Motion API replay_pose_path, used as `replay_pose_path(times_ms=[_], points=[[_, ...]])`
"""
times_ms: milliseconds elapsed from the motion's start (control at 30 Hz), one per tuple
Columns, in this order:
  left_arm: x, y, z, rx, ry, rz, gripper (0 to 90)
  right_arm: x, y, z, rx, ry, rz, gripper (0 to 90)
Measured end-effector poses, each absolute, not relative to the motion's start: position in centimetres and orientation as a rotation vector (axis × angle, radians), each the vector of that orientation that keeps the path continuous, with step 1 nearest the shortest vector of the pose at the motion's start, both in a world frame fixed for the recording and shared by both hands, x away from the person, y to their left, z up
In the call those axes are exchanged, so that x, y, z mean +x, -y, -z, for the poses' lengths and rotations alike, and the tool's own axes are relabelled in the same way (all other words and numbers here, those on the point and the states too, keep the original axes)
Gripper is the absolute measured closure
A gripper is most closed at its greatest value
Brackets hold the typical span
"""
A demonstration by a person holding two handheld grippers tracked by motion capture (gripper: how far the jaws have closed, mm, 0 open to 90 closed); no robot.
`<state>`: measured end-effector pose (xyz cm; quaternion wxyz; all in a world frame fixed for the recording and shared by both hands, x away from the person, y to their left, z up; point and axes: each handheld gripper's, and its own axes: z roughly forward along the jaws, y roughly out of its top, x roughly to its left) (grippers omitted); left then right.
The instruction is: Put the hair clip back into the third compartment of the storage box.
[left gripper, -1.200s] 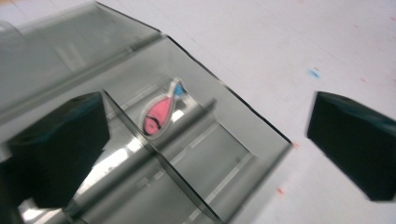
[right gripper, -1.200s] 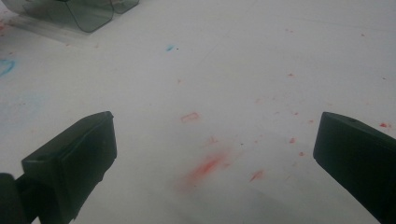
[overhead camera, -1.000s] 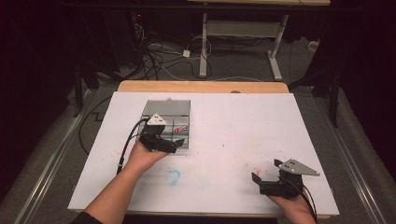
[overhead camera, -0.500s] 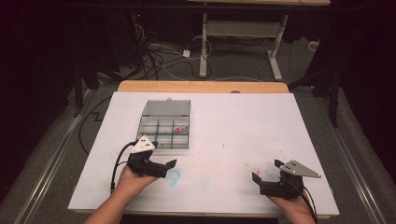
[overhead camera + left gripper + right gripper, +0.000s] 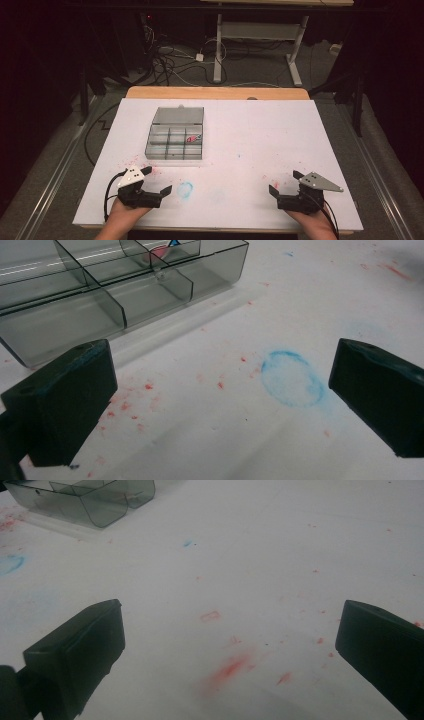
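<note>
Organizer box (image 5: 176,140) lying far and slightly right of your left gripper (image 5: 157,182), long axis running left to right, well apart from your right gripper (image 5: 286,183); both jaws stand wide open, holding nothing.

The white table (image 5: 260,145) carried a grey compartment box (image 5: 175,136), and it had red smears (image 5: 227,670) and a blue ring mark (image 5: 292,378).

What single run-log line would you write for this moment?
left gripper: open, empty, near table edge | right gripper: open, empty | box: lid open, red item in one compartment | blue ring mark: between left jaws
</note>
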<state>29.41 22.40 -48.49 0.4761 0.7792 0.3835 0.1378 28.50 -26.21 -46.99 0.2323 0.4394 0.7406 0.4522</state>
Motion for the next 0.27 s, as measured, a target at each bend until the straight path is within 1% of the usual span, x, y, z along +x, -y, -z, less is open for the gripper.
replay_pose_path(times_ms=[267], points=[[29.54, -22.10, 48.56, 1.941, -0.921, -0.327, 0.0, 28.64, 26.07, 47.04, 1.208, -2.038, -1.234, 0.3]])
